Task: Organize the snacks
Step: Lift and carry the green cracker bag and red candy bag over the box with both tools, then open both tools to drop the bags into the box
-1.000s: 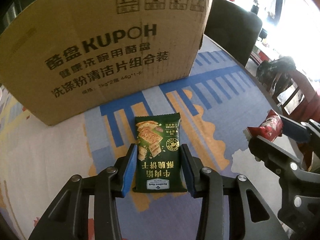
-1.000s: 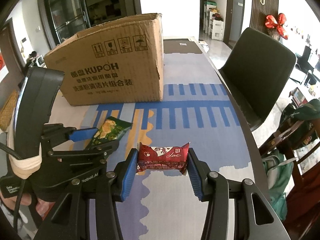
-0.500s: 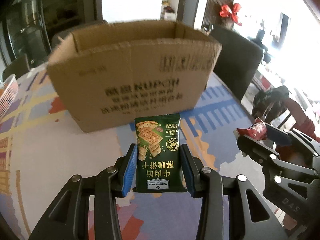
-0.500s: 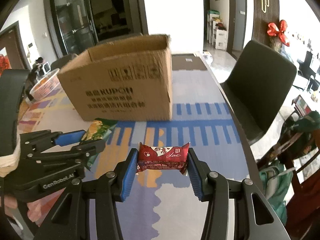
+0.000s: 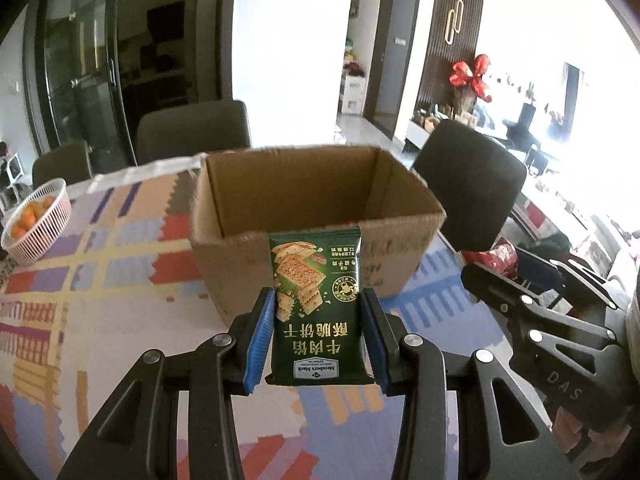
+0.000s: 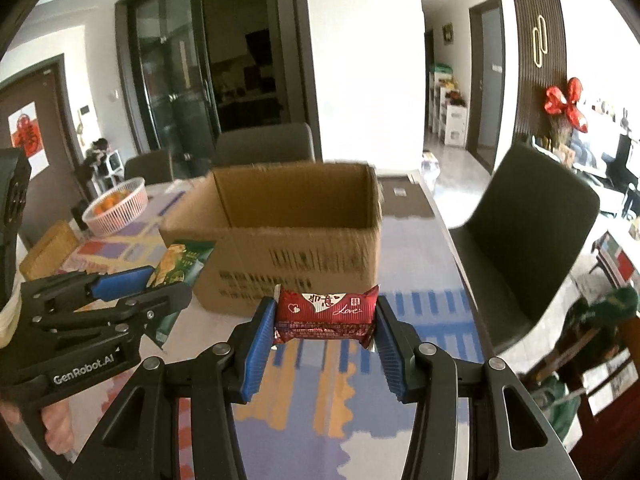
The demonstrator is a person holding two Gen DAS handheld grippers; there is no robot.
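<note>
My left gripper (image 5: 318, 320) is shut on a green cracker packet (image 5: 316, 304) and holds it upright in the air, just in front of the open cardboard box (image 5: 316, 216). My right gripper (image 6: 326, 320) is shut on a red snack packet (image 6: 326, 314), held crosswise in the air in front of the same box (image 6: 296, 248). In the left wrist view the right gripper (image 5: 520, 276) shows at the right with the red packet (image 5: 500, 258). In the right wrist view the left gripper (image 6: 132, 292) shows at the left with the green packet (image 6: 180, 266). The box floor is hidden.
The box stands on a table with a colourful patterned cloth (image 5: 100, 264). A white basket of oranges (image 5: 36, 220) sits at the far left of the table. Dark chairs stand behind the table (image 5: 192, 132) and at its right side (image 6: 532, 232).
Both grippers have risen with their packets, from table level to above the box rim. The inside of the box has come into view.
</note>
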